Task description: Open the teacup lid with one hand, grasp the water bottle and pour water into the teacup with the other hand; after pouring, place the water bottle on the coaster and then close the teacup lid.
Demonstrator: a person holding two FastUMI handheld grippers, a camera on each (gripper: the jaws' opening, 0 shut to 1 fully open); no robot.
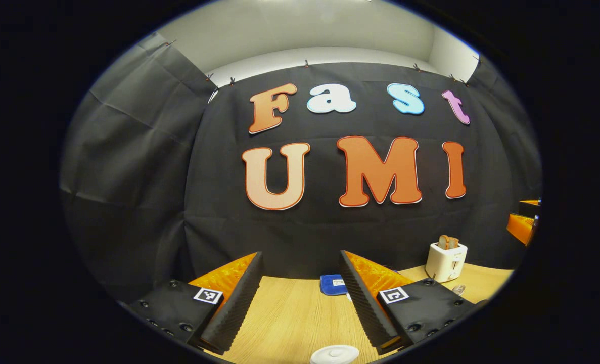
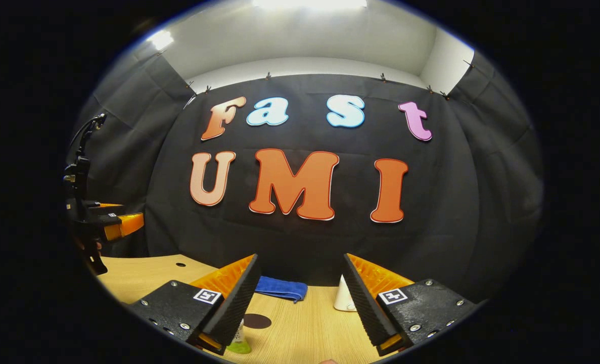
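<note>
We've got both grippers spread, nothing held – left gripper (image 1: 300, 303) sits over the round white ceramic teacup lid (image 1: 334, 355), which lies at 6 o'clock just right of its centreline. Right gripper (image 2: 300, 303) has the green-based water bottle (image 2: 238, 345) at 7 o'clock, dark round coaster (image 2: 257, 320) just beyond – right is nearer the bottle

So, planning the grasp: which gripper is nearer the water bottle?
Right. The water bottle stands just beneath the open right gripper, while the left gripper hangs far off to the side, above the table edge.
</note>
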